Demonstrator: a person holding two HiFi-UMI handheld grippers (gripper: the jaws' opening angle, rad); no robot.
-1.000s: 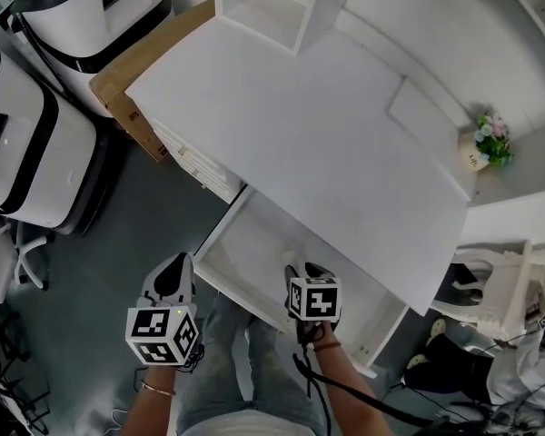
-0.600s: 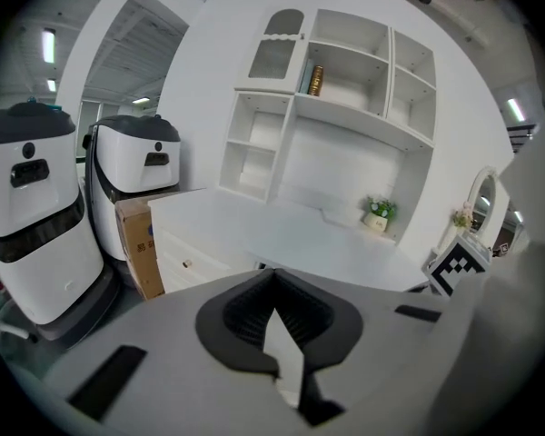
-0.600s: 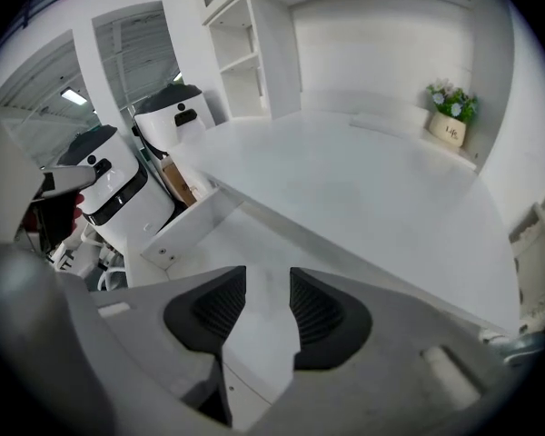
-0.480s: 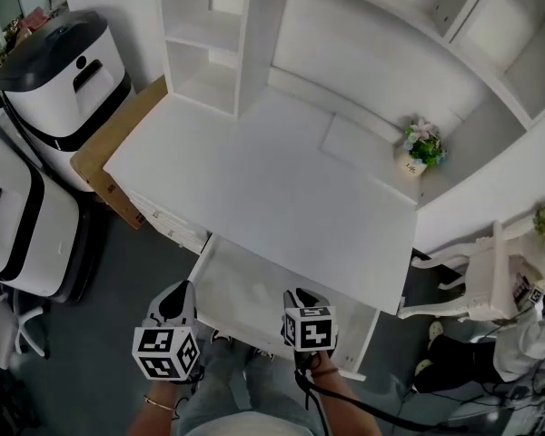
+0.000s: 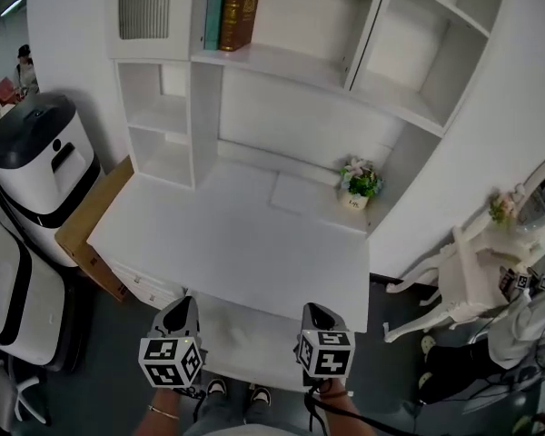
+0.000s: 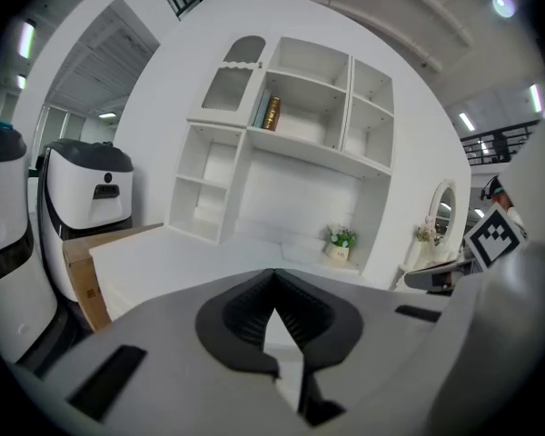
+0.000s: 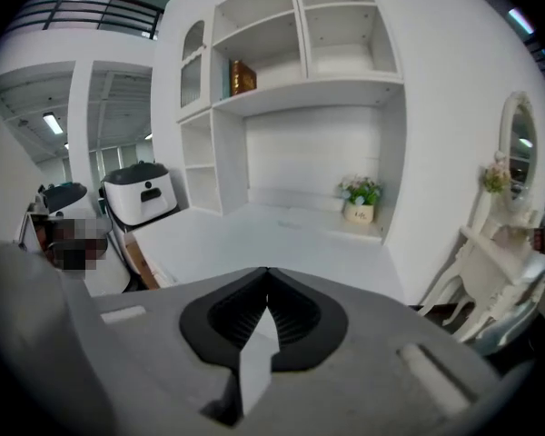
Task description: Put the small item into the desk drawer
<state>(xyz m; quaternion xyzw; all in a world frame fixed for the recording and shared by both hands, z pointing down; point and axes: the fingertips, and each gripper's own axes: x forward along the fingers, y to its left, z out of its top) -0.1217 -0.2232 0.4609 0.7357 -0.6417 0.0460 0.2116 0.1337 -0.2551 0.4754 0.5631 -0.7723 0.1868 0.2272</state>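
Observation:
The white desk (image 5: 236,243) has its drawer (image 5: 247,345) pulled open under the front edge. I can make out no small item in it. My left gripper (image 5: 180,305) hangs at the drawer's left end, shut and empty, its tips meeting in the left gripper view (image 6: 273,272). My right gripper (image 5: 313,311) hangs at the drawer's right end. Its jaws have just been closing and are now shut with nothing between them (image 7: 267,271). Both point towards the desk's hutch from above the drawer.
A small flower pot (image 5: 357,186) stands at the desk's back right, and books (image 5: 239,12) on the hutch shelf. White appliances (image 5: 36,157) and a brown board (image 5: 82,234) are at the left. A white chair (image 5: 454,280) and a person (image 5: 527,334) are at the right.
Both grippers have lifted up and back from the open drawer. The head view has tilted up, so the hutch and shelves now show and the drawer sits low in the frame.

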